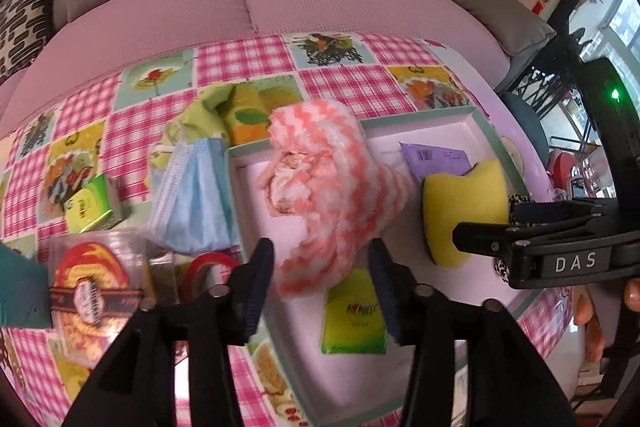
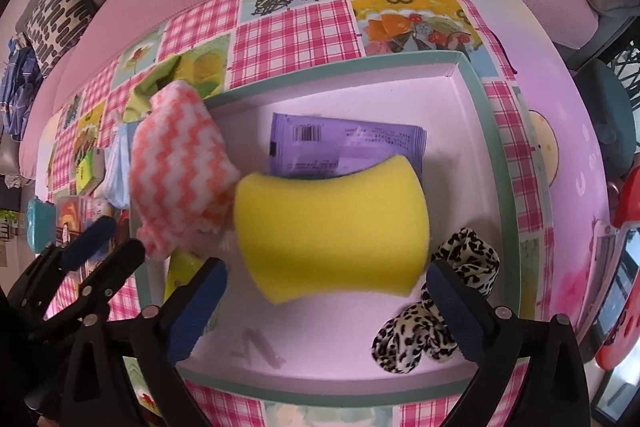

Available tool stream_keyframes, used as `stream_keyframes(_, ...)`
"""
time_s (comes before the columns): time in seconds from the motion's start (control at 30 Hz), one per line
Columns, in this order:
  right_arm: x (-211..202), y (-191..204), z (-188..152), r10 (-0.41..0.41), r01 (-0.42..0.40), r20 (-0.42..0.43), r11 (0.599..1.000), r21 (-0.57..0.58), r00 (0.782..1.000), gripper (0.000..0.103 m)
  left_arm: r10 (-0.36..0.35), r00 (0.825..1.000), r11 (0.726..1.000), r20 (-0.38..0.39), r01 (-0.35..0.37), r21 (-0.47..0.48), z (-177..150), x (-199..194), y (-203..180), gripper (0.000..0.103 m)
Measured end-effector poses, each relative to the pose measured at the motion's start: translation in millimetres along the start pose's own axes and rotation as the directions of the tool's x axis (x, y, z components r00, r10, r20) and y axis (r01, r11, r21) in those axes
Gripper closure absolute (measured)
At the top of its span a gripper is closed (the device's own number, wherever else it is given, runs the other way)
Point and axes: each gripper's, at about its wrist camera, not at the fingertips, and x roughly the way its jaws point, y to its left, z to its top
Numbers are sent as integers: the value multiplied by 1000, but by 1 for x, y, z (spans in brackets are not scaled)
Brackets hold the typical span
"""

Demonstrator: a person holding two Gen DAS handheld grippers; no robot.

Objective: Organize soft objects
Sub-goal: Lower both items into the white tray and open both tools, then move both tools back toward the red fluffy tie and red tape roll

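A fluffy pink-and-white striped cloth (image 1: 332,179) lies over the left rim of a pink tray with a teal rim (image 1: 440,115). The cloth's lower tip hangs between the fingers of my left gripper (image 1: 322,267), which is open and not pressing on it. In the right wrist view a yellow sponge (image 2: 332,227) lies in the tray (image 2: 496,163) on a purple packet (image 2: 348,139). My right gripper (image 2: 324,279) straddles the sponge, jaws wide open with gaps at the pads. A leopard-print scrunchie (image 2: 412,343) sits by its right finger. A green packet (image 1: 354,323) lies under the cloth.
Left of the tray on the checked tablecloth lie a blue face mask (image 1: 192,203), a green cloth (image 1: 204,115), a small green box (image 1: 90,205), a clear box with a red label (image 1: 92,287) and a red tape roll (image 1: 208,263). A pink sofa (image 1: 160,19) runs behind.
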Motion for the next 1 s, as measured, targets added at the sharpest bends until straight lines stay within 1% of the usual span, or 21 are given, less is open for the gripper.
stream_keyframes(0.1,-7,4,-8,5,-5,7,1000,-1,1000,0,26,1000,999,10,-26,-26,-1,-13,7,50)
stream_keyframes(0.17,-9,6,-11,10,-10,9,1000,-6,1000,0,40,999,999,19,-39,-37,-3,-19,12,48)
stream_keyframes(0.23,-13,10,-17,8,-8,10,1000,-15,1000,0,67,998,996,19,-65,-55,-5,-26,19,26)
stream_keyframes(0.27,-14,11,-20,6,-6,12,1000,-17,1000,0,78,997,995,25,-76,-66,-6,-30,22,19)
stream_keyframes(0.47,-26,25,-33,3,-3,24,1000,-26,1000,0,117,992,987,53,-110,-120,-15,-52,43,18)
stream_keyframes(0.7,-44,52,-53,0,2,39,998,-55,999,0,153,986,976,58,-142,-166,-31,-80,70,18)
stream_keyframes(1.0,-66,95,-68,-7,14,63,993,-115,998,0,222,973,949,64,-201,-243,-56,-122,123,18)
